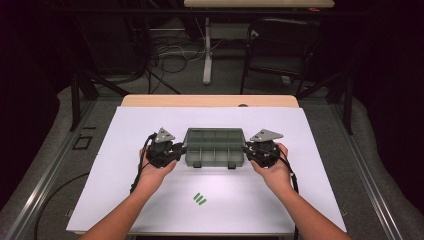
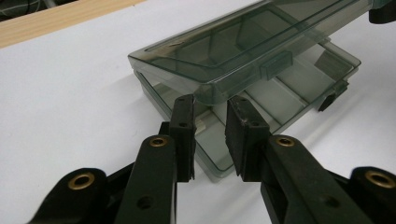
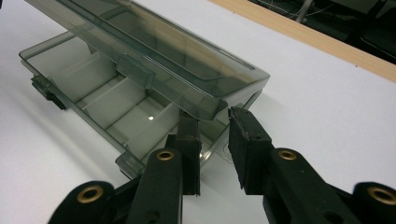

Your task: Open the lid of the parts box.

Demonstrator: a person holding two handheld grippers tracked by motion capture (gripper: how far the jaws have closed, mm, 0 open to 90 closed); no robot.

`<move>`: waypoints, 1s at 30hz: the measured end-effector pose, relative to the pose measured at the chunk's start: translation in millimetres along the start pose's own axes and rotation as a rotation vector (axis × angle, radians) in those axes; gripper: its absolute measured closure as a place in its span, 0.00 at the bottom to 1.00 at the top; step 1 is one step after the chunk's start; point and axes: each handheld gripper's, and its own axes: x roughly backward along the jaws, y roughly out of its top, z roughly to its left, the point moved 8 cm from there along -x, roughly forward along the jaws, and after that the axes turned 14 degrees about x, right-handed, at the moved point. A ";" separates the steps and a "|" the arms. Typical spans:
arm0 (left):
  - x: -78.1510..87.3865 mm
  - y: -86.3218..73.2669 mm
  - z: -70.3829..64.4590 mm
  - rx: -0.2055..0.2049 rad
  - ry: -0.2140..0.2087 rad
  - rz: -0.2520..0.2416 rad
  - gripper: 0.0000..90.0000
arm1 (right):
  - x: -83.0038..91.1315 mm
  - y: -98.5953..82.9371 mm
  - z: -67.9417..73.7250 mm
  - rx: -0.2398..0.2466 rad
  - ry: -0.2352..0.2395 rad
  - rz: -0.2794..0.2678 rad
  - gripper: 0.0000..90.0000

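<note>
A smoky see-through compartment box (image 1: 215, 147) lies in the middle of the white mat. Its lid (image 2: 243, 42) is hinged up a little over the divided base (image 2: 299, 88), whose compartments look bare. My left gripper (image 1: 180, 149) is at the box's left end. Its jaws (image 2: 210, 105) stand apart with the lid's near corner at their tips. My right gripper (image 1: 247, 149) is at the right end. In the right gripper view, one jaw of the gripper (image 3: 212, 116) reaches under the lid (image 3: 154, 46) and the other stays outside its end wall. The base (image 3: 93, 93) rests on the mat.
Three small green pieces (image 1: 199, 199) lie on the mat (image 1: 125, 165) near the front edge. The wooden table edge (image 1: 150, 100) runs along the back. Behind it stand a dark chair (image 1: 280, 45) and a table leg (image 1: 207, 50), with cables on the floor.
</note>
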 end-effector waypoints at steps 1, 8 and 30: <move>0.1 1.3 0.0 0.006 -0.001 -0.004 0.81 | 0.0 0.0 0.0 0.000 0.000 0.000 0.82; 1.7 9.3 1.5 0.030 0.005 -0.019 0.84 | 0.2 9.1 -5.6 -0.003 -0.022 0.003 0.84; -0.7 28.7 6.6 0.085 0.034 -0.048 0.91 | -4.2 22.3 -20.0 -0.072 -0.046 0.008 0.90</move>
